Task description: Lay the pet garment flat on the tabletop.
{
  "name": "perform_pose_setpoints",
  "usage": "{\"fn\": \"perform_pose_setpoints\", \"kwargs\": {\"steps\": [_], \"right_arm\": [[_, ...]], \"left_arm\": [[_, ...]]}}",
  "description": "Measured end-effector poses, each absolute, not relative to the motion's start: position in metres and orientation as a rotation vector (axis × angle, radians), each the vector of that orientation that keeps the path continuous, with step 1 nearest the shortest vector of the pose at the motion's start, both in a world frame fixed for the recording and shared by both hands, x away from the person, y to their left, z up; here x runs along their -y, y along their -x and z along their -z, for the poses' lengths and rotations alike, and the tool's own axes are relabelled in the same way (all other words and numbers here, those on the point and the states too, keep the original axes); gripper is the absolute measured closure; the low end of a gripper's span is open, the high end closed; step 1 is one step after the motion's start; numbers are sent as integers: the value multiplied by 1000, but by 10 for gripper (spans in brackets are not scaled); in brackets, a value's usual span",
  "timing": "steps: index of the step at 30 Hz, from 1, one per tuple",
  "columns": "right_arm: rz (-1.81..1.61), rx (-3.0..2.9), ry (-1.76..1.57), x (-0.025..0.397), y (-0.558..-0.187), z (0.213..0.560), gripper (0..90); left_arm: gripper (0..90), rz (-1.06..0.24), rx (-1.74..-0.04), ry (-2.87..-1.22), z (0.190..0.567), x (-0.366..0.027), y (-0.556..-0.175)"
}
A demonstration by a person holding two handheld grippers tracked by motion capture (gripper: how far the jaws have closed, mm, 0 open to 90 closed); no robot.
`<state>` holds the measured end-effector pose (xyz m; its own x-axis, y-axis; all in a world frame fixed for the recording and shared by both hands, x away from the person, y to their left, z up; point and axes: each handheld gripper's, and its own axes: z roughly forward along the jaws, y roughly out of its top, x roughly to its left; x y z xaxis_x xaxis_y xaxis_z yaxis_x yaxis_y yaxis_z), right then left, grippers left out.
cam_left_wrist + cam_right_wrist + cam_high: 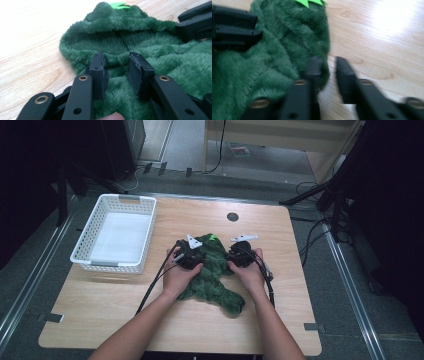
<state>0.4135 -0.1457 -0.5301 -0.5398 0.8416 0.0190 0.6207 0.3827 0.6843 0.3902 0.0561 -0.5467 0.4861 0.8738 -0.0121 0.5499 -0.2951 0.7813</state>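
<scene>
The high view is dim at its edges: the far left and right sides fall into near black, while the wooden table is evenly and softly lit from above, with only faint shadows. In the left gripper view, glare washes the far left tabletop to near white, and the green plush fabric is fairly sharp. In the right gripper view a bright glare patch burns out the far right wood, and the near jaws are blurred.
</scene>
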Motion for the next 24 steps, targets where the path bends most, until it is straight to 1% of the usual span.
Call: {"fn": "perform_pose_setpoints", "kwargs": {"steps": [1, 6, 11, 15, 16, 17, 18, 19, 20, 21, 23, 24], "right_arm": [[-900, -2293, -1246, 145, -416, 530, 900], [-916, -2231, -1235, 141, -429, 528, 900], [-940, -2192, -1242, 132, -449, 535, 900], [-971, -2180, -1245, 134, -451, 535, 900], [-1036, -2183, -1279, 140, -450, 532, 900], [-1092, -2198, -1304, 144, -450, 530, 831], [-1092, -2198, -1304, 144, -450, 530, 831], [-1134, -2213, -1326, 147, -449, 528, 746], [-1184, -2236, -1323, 149, -445, 525, 692], [-1199, -2255, -1315, 150, -443, 524, 662], [-1155, -2342, -1279, 147, -438, 526, 565], [-1099, -2380, -1252, 144, -437, 528, 582]], "left_arm": [[654, -555, -1167, -1985, 547, -56, -390], [644, -575, -1155, -1985, 547, -55, -388], [634, -590, -1145, -2004, 547, -53, -387], [634, -590, -1147, -2004, 547, -53, -387], [634, -590, -1148, -2001, 547, -53, -387], [634, -590, -1148, -2000, 548, -53, -387], [634, -591, -1149, -1999, 547, -54, -387], [634, -590, -1150, -1996, 548, -54, -387], [634, -590, -1150, -1996, 548, -54, -387], [633, -591, -1151, -1995, 548, -54, -387], [634, -591, -1153, -1994, 548, -53, -387], [633, -591, -1153, -1995, 548, -53, -387]]}}
